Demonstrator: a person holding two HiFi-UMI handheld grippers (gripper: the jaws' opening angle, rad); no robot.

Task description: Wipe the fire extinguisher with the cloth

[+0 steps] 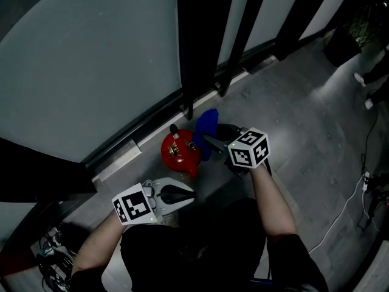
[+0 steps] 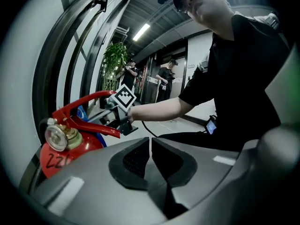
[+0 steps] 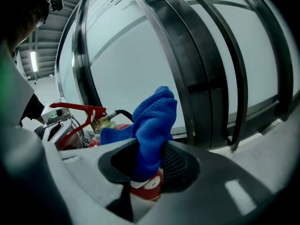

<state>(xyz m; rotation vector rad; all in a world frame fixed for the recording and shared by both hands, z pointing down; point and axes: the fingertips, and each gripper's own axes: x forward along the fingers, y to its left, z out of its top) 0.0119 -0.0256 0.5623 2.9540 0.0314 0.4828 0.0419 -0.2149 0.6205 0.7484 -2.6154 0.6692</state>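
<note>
A red fire extinguisher [image 1: 180, 151] stands on the grey floor by the glass wall, with its red handle [image 2: 84, 108], gauge [image 2: 56, 136] and black hose [image 3: 119, 112] showing. My right gripper [image 1: 209, 142] is shut on a blue cloth [image 1: 205, 129], which rests against the extinguisher's right side; the cloth [image 3: 152, 125] bulges up between the jaws, with the red body [image 3: 147, 187] just below. My left gripper [image 1: 182, 193] is shut with nothing in it, a little in front of the extinguisher [image 2: 65, 149] and apart from it.
A glass wall with dark frames [image 1: 200, 47] rises just behind the extinguisher. Cables [image 1: 355, 199] trail over the floor at right, more [image 1: 51, 254] at lower left. A potted plant [image 2: 115, 55] and people stand far down the hall.
</note>
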